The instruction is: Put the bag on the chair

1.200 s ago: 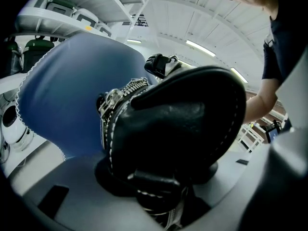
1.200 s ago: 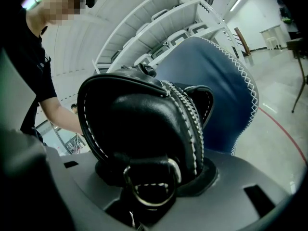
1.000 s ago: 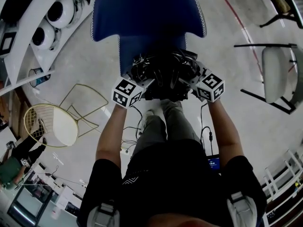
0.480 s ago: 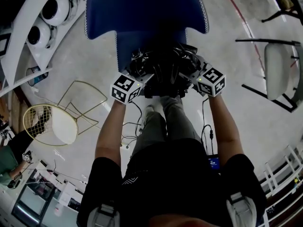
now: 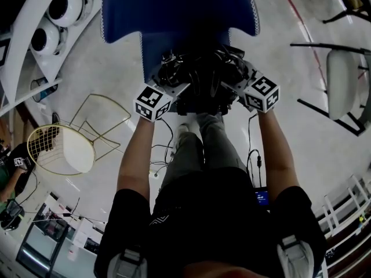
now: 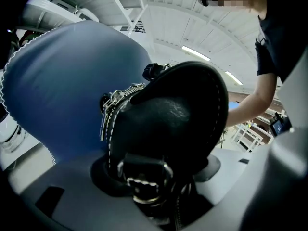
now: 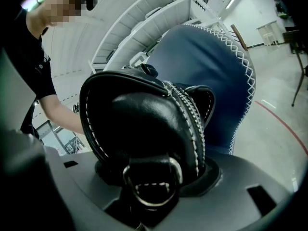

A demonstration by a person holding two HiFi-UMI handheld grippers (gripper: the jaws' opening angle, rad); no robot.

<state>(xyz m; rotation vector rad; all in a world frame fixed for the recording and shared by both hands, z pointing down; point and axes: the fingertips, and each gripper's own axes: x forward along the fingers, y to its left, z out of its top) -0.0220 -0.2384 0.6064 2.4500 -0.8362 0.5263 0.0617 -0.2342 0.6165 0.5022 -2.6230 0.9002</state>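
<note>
A black leather bag [image 5: 200,86] with white stitching and metal rings lies at the front of the blue chair [image 5: 174,10] seat, held at both ends. My left gripper [image 5: 174,84] is closed on the bag's left end [image 6: 168,124]. Its jaws have just been opening a little, and the end tab with its D-ring is still between them. My right gripper [image 5: 233,84] stays shut on the other end [image 7: 144,124]. The chair's blue back [image 6: 62,95] [image 7: 211,71] rises right behind the bag in both gripper views.
A gold wire chair [image 5: 64,149] stands on the floor at the left, and a white chair on a black frame [image 5: 342,86] at the right. White shelving [image 5: 35,22] runs along the upper left. Cables [image 5: 162,161] trail by the person's legs.
The chair back has slid up and out of the head view. The grippers and the bag stay about where they were, at the seat's front.
</note>
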